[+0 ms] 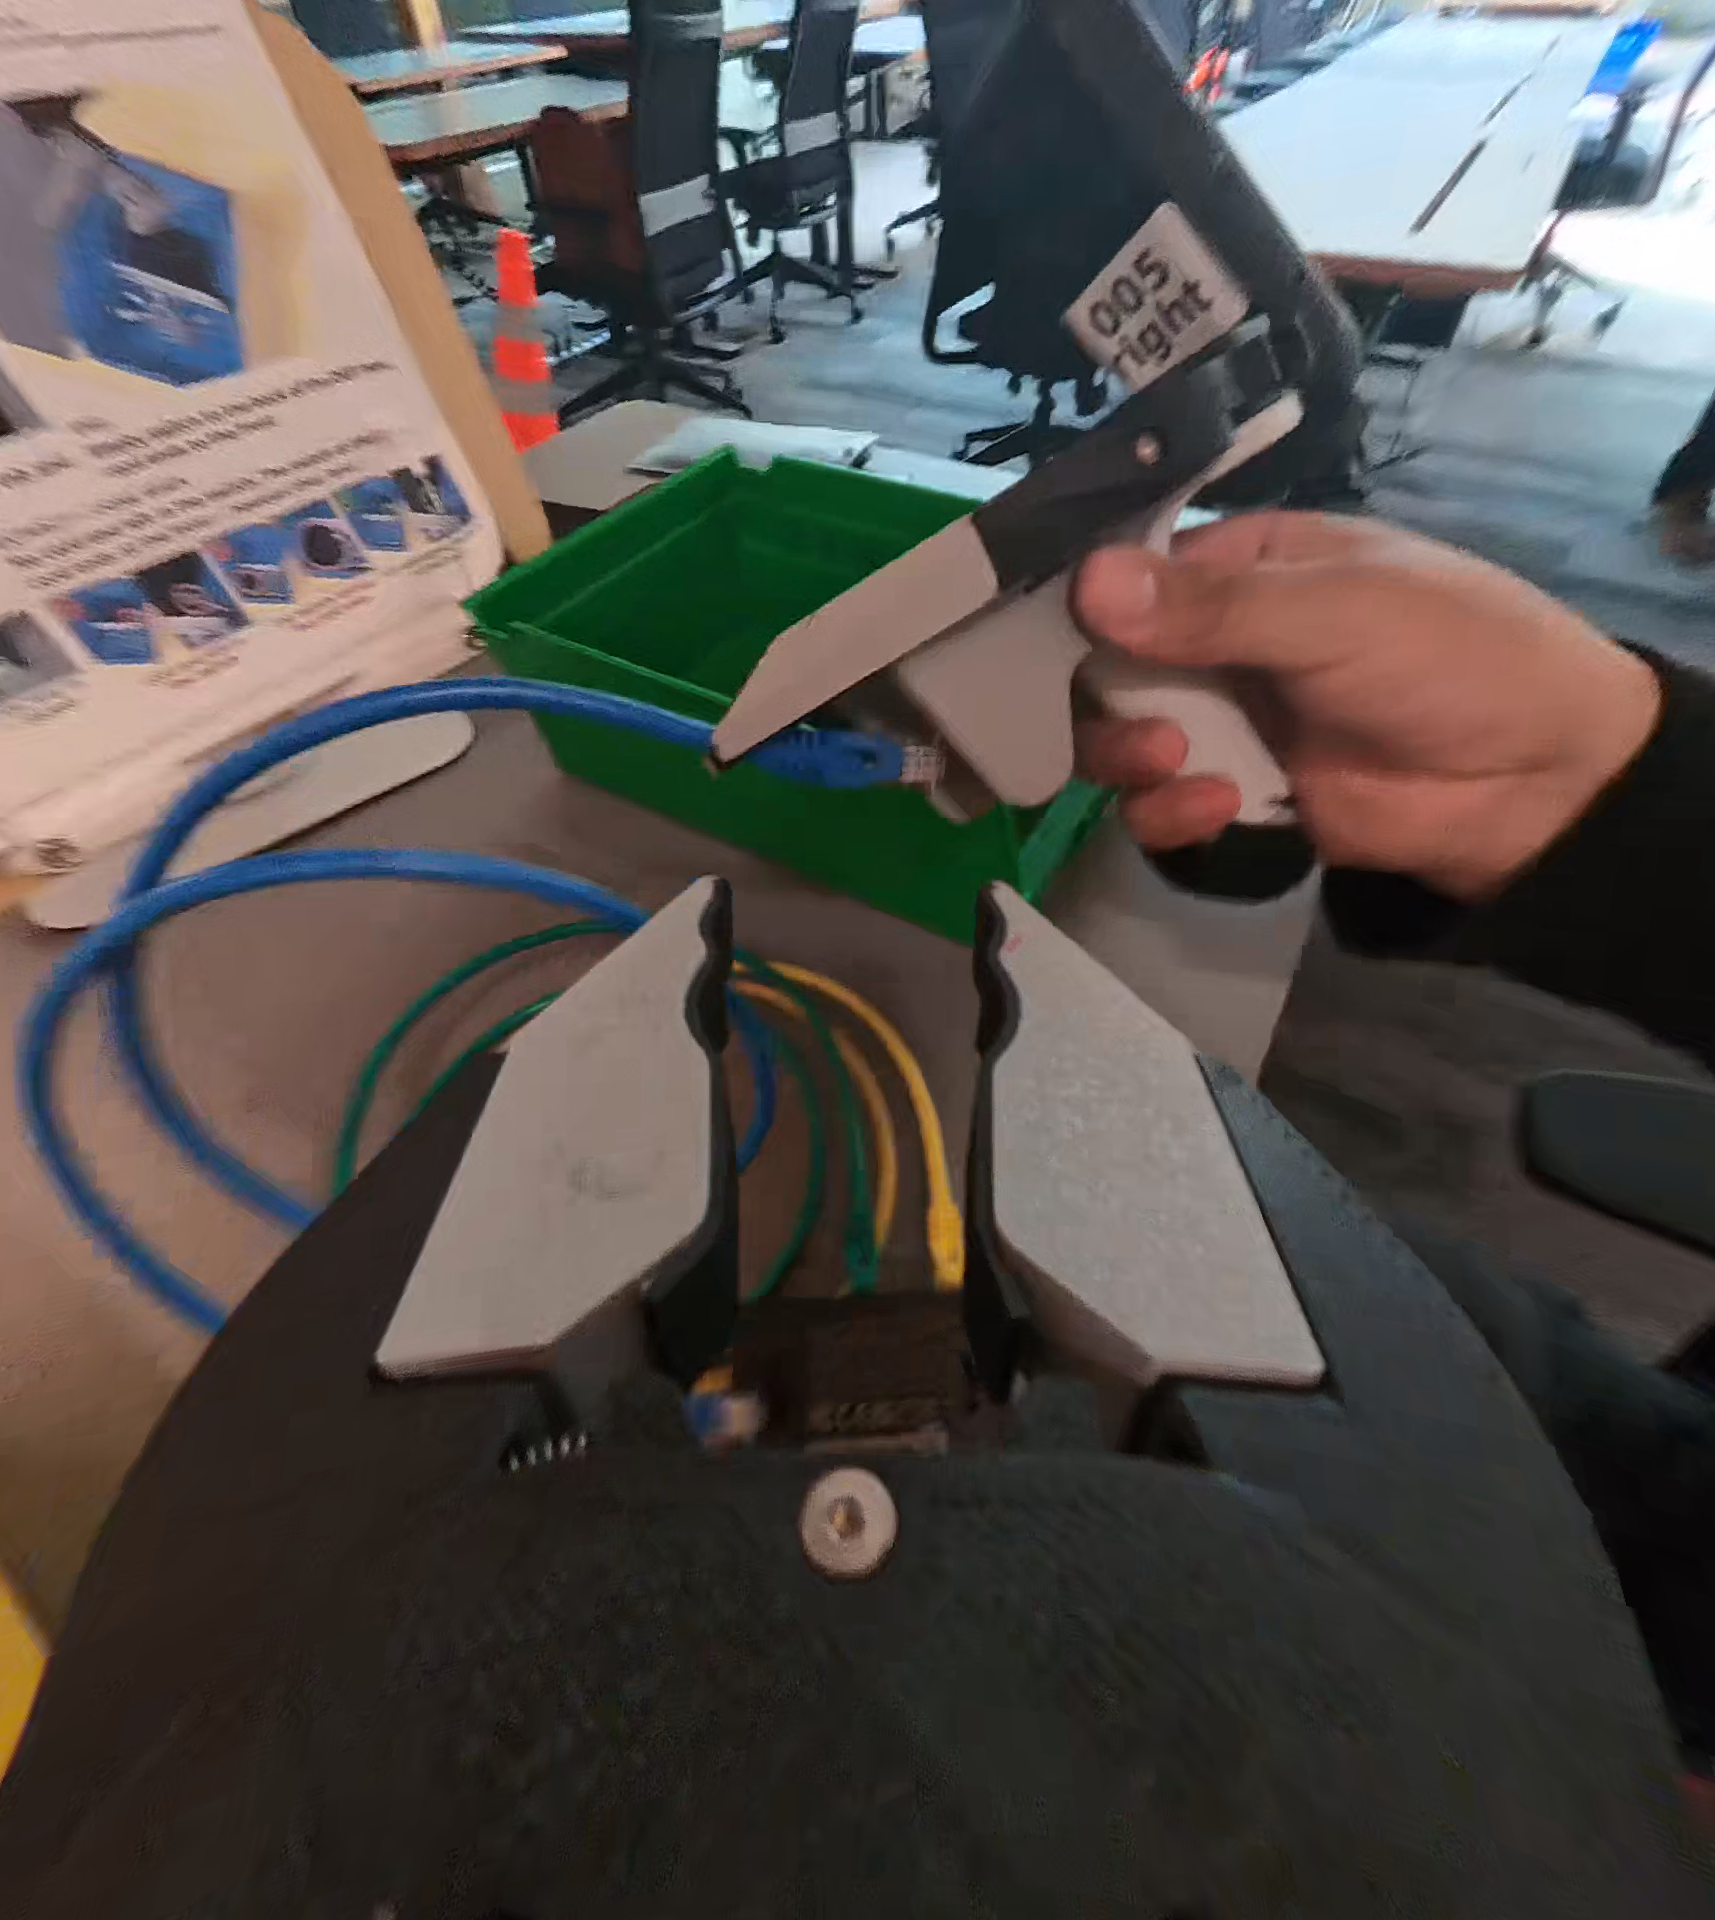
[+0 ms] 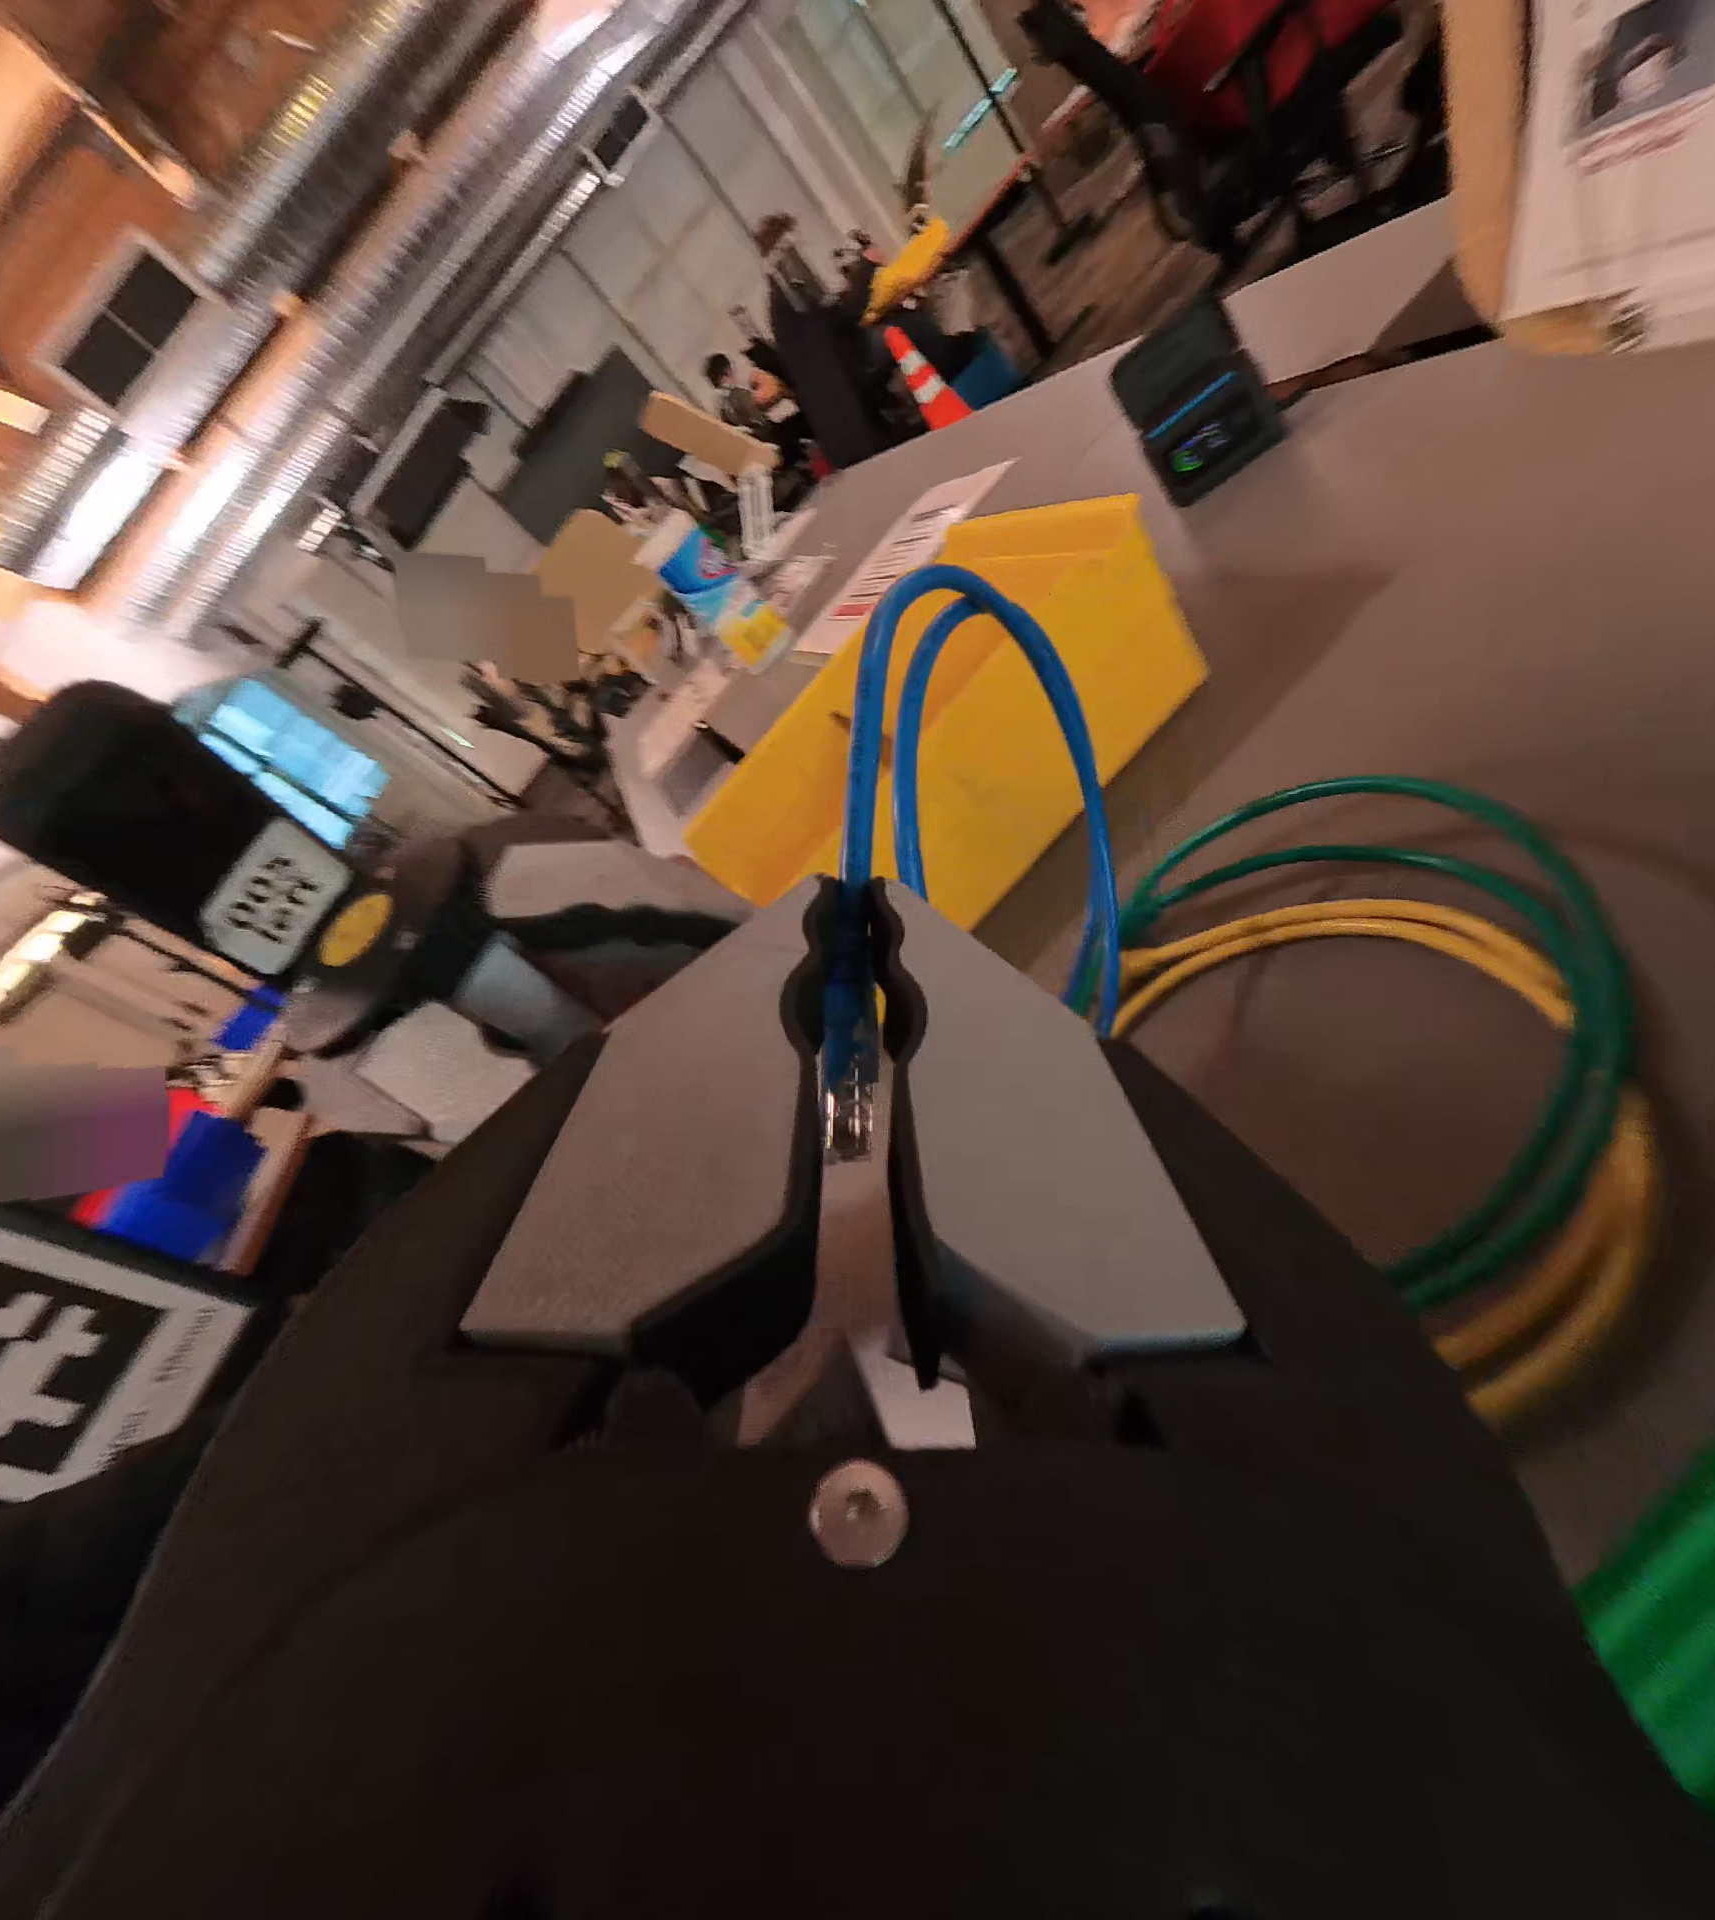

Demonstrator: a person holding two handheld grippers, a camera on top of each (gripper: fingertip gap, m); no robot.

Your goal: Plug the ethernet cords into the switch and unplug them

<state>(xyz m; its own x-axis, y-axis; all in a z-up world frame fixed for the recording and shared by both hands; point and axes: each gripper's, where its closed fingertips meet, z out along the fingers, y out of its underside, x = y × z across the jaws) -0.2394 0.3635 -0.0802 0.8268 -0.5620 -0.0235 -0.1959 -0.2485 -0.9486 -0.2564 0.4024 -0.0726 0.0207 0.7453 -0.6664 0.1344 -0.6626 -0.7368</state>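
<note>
In the left wrist view three cords showed: one blue cord (image 1: 396,707), one green cord (image 1: 437,1008), one yellow cord (image 1: 920,1091). The left gripper (image 1: 853,914) stood released, empty, over the switch (image 1: 853,1351). In the right wrist view, the right gripper (image 2: 853,904) clenched the blue cord's plug (image 2: 851,1023), lifted off the table (image 2: 1455,644).

Green bin (image 1: 728,582) dead ahead of the left tool, open top. Printed poster board (image 1: 157,436) up-left of it, standing on the grey table (image 1: 292,1039). Orange cone (image 1: 520,332) and office chairs (image 1: 687,208) on the floor beyond. From the right tool: yellow bin (image 2: 1092,665) straight ahead, small black device (image 2: 1201,410) with a lit display further up-right, paper sheet (image 2: 926,540) just behind the yellow bin.
</note>
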